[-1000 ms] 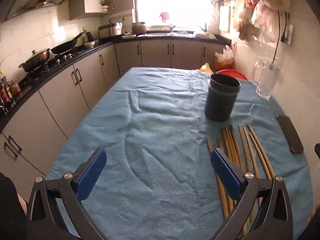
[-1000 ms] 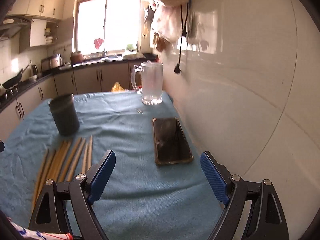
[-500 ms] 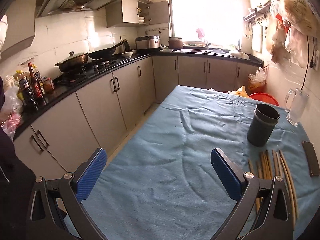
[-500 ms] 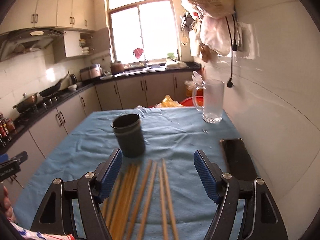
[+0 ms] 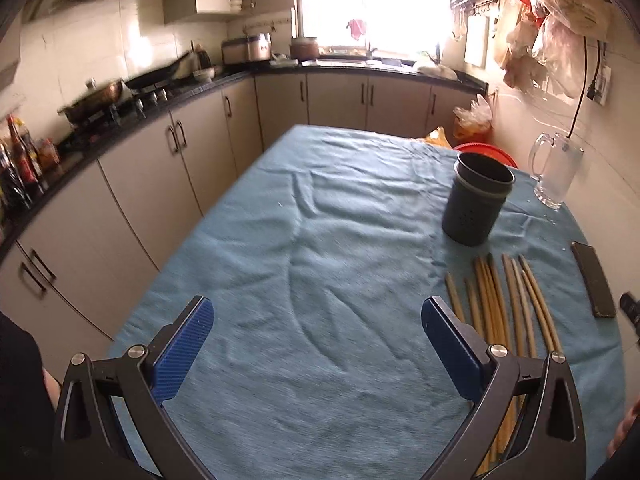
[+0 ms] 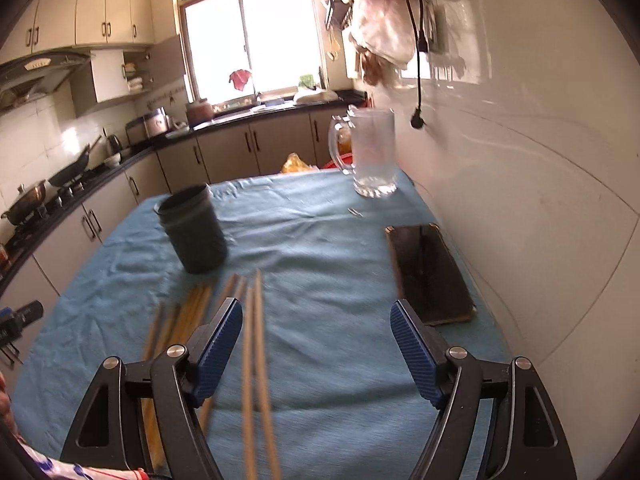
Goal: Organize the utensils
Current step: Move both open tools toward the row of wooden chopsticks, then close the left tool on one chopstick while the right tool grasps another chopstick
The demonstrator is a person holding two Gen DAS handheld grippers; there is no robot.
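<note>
Several wooden chopsticks [image 5: 504, 304] lie side by side on the blue tablecloth [image 5: 320, 240], just in front of a dark grey utensil holder [image 5: 478, 200] that stands upright and looks empty. In the right wrist view the chopsticks [image 6: 252, 340] lie before the holder [image 6: 194, 232]. My left gripper [image 5: 318, 340] is open and empty above the cloth, left of the chopsticks. My right gripper [image 6: 318, 340] is open and empty, its left finger over the chopsticks.
A black phone [image 6: 430, 272] lies on the cloth near the white wall. A glass mug [image 6: 370, 152] stands at the far right corner. A red bin [image 5: 486, 152] sits behind the table. Kitchen cabinets [image 5: 160, 168] and a stove line the left side.
Both grippers have swung and shifted over the table; the left view tipped up and then came back toward the chopsticks, and the right moved left over the chopsticks. Both stayed open.
</note>
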